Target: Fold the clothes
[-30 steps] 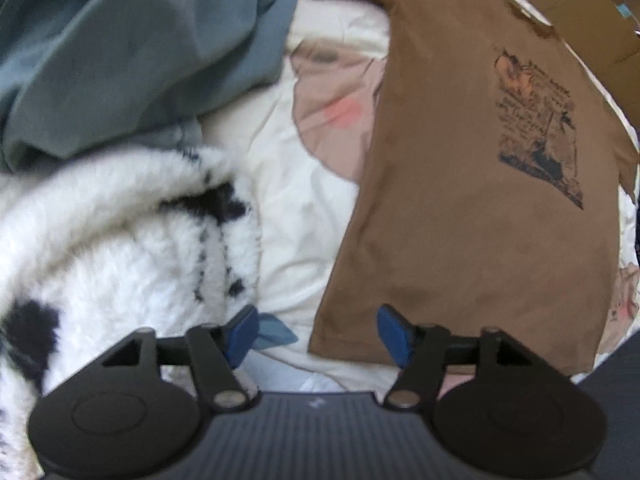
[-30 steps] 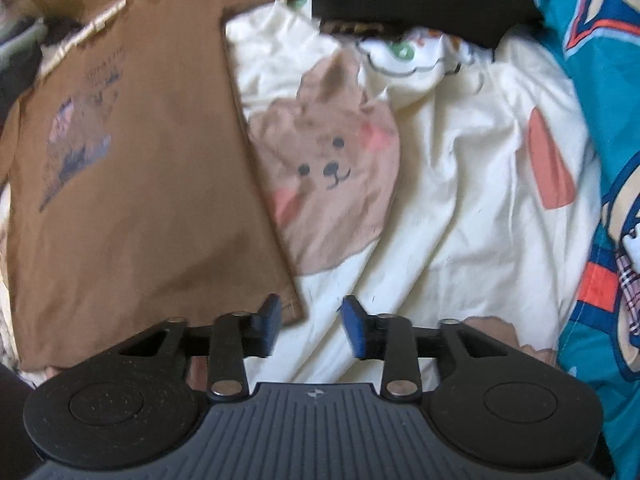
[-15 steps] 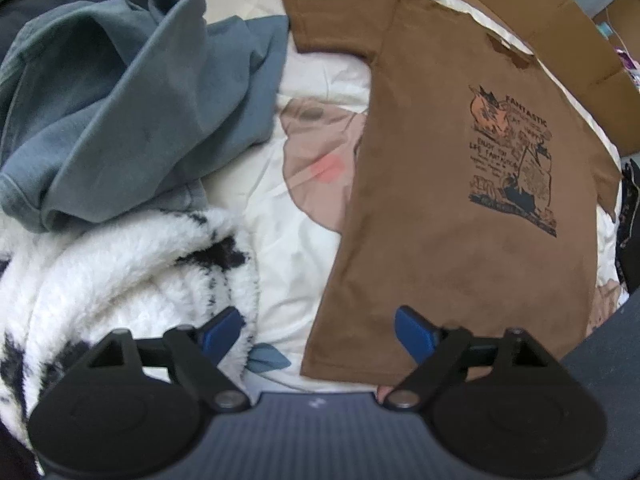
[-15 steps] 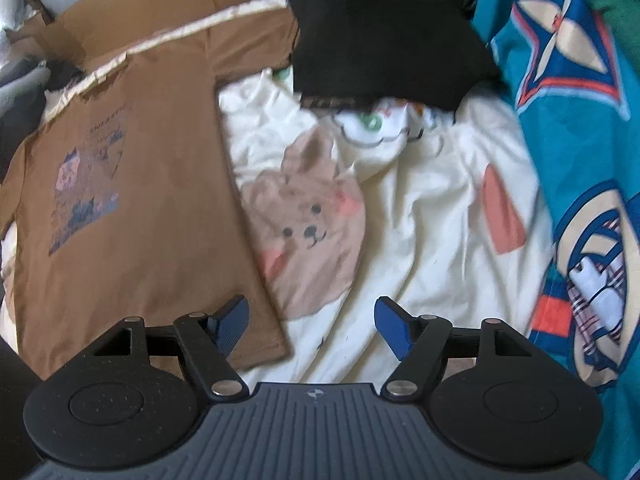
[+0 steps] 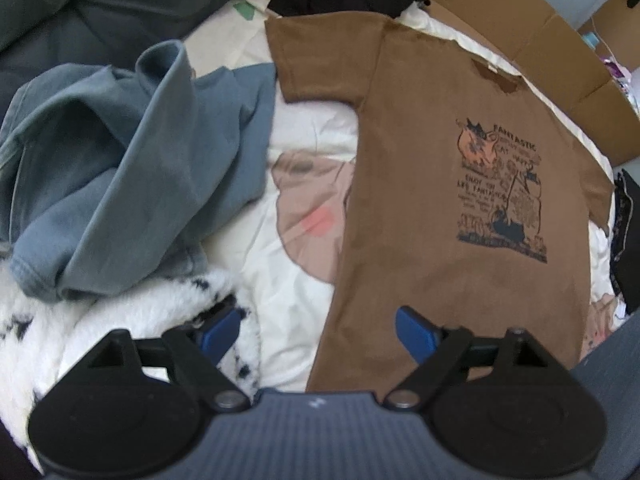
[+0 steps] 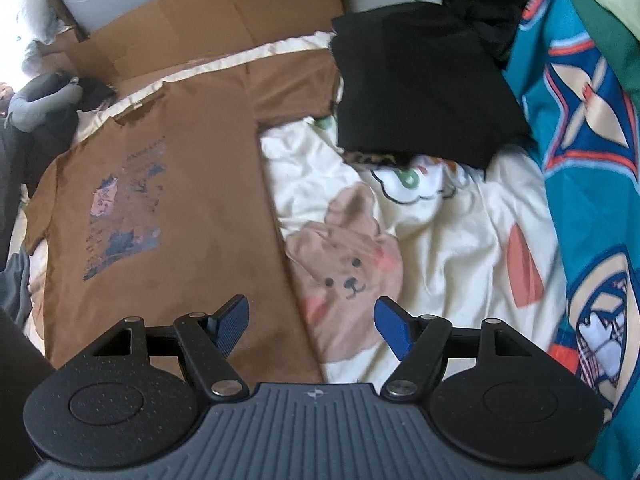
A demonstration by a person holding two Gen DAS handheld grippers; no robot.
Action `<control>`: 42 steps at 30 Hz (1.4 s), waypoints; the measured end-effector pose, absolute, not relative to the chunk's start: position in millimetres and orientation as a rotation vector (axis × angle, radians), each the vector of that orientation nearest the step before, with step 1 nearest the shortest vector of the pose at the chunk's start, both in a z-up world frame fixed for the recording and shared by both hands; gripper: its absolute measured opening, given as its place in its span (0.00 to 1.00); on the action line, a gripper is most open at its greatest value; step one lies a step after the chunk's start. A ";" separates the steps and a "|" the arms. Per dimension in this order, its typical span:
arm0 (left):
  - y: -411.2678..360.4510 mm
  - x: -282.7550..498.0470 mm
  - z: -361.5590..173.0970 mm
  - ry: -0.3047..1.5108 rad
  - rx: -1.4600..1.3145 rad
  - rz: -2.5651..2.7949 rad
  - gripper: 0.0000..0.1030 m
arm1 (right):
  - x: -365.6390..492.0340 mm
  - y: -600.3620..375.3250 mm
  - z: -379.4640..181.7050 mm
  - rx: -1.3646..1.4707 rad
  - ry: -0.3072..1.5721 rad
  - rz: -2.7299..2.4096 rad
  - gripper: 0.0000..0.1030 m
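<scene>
Brown T-shirt (image 5: 440, 208) spread flat, print up, on the bed sheet (image 6: 452, 240); left gripper (image 5: 320, 330) and right gripper (image 6: 312, 322) above hem, jaws apart, empty; risk: pinching sheet with fabric, or snagging blue garment (image 5: 132, 160).

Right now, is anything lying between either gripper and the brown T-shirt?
Nothing visible. The brown T-shirt lies flat and uncovered below the left gripper and right gripper, both open and empty. The black garment only meets one sleeve.

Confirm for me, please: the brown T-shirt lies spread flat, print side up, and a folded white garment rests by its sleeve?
Not quite: the folded garment is black, not white, as the right wrist view shows. The brown T-shirt does lie flat, print up.
</scene>
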State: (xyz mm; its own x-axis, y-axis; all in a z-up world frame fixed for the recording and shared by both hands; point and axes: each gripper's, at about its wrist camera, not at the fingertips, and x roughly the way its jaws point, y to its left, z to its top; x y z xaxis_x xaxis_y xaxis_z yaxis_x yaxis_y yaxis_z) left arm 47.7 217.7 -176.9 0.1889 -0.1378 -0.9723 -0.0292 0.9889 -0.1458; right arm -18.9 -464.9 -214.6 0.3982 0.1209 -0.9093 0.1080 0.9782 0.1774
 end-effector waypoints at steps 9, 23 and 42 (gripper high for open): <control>203.0 78.7 -175.7 1.357 -0.108 -0.094 0.84 | 14.8 -450.7 -214.7 0.202 1.149 0.036 0.73; 156.1 152.0 -171.1 1.272 -0.054 -0.145 0.83 | 84.8 -441.9 -216.3 0.183 1.061 0.059 0.73; 107.5 280.4 -251.2 1.110 0.014 -0.214 0.56 | 245.0 -424.4 -324.5 0.010 0.991 0.055 0.31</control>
